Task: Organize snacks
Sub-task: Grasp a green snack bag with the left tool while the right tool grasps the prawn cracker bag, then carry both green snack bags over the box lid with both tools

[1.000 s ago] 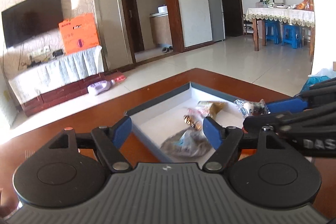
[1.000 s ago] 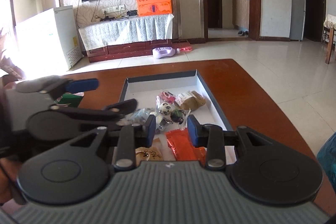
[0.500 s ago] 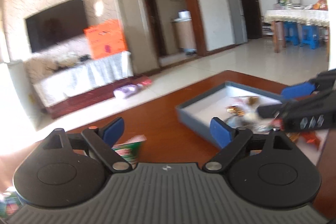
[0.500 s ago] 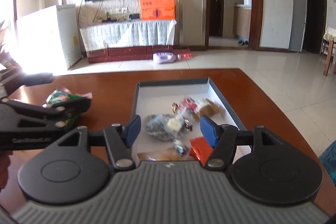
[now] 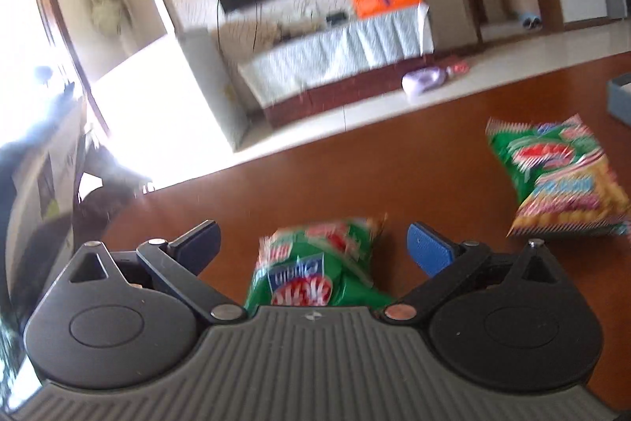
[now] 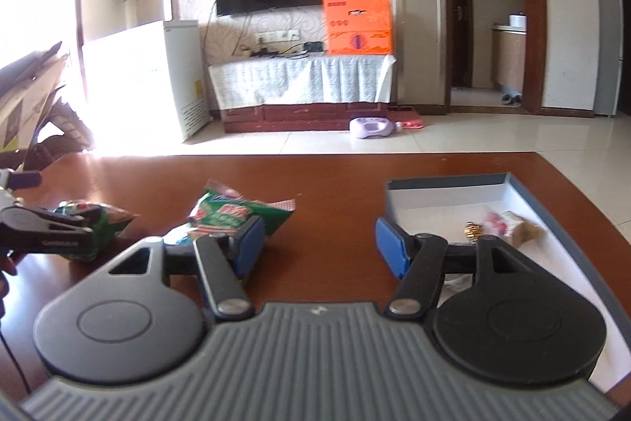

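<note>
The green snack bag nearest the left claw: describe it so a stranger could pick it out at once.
On the brown wooden table, left of the grey tray, lie two green snack bags. This green snack bag lies between the opening fingers of the left claw, untouched. The other bag lies flat nearer the tray and shows a yellow and red lower half; this one is crumpled and mostly green.

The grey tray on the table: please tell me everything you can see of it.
The tray is a shallow rectangular box with dark grey walls and a white floor, seemingly cardboard. It lies flat on the brown table, at its right side. Some small wrapped snacks lie inside. The right hand-held gripper hides its near part.
</note>
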The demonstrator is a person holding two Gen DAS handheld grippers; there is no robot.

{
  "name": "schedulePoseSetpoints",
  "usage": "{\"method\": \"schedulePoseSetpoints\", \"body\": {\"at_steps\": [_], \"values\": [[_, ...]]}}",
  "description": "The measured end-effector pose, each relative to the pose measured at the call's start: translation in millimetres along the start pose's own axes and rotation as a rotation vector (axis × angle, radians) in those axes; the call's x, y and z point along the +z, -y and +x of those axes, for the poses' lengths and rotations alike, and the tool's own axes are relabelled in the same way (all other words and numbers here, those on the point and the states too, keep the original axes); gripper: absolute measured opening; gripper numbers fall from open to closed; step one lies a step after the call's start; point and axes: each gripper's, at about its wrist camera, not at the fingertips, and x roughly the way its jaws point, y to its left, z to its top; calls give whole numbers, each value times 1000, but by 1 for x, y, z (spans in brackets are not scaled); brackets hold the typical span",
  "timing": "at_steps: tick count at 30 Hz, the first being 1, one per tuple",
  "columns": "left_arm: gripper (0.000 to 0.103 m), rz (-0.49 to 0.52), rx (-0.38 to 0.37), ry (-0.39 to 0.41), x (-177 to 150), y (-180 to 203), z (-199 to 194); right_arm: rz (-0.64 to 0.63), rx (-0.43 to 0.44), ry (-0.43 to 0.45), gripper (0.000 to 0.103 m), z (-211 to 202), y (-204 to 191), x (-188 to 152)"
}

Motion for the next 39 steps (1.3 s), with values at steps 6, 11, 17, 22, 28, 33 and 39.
{"method": "schedulePoseSetpoints", "body": {"at_steps": [6,11,17,22,28,33,39], "values": [[102,-115,-36,-136,-18,-20,24,60,58,-86,65,19,-17,-4],[102,-182,-70,-175,-20,-31,32,134,79,-126,65,31,-37,6],[102,-227,-90,-193,-18,-38,43,244,65,-172,65,57,-58,12],[102,-232,-100,-194,-16,-38,47,346,10,-208,65,79,-63,11],[102,-225,-110,-193,-19,-35,52,355,-40,-252,81,101,-78,10],[102,-226,-123,-197,-22,-33,56,289,-83,-310,83,122,-88,3],[92,-231,-174,-175,-19,-30,55,124,-17,-286,70,113,-98,3]]}}
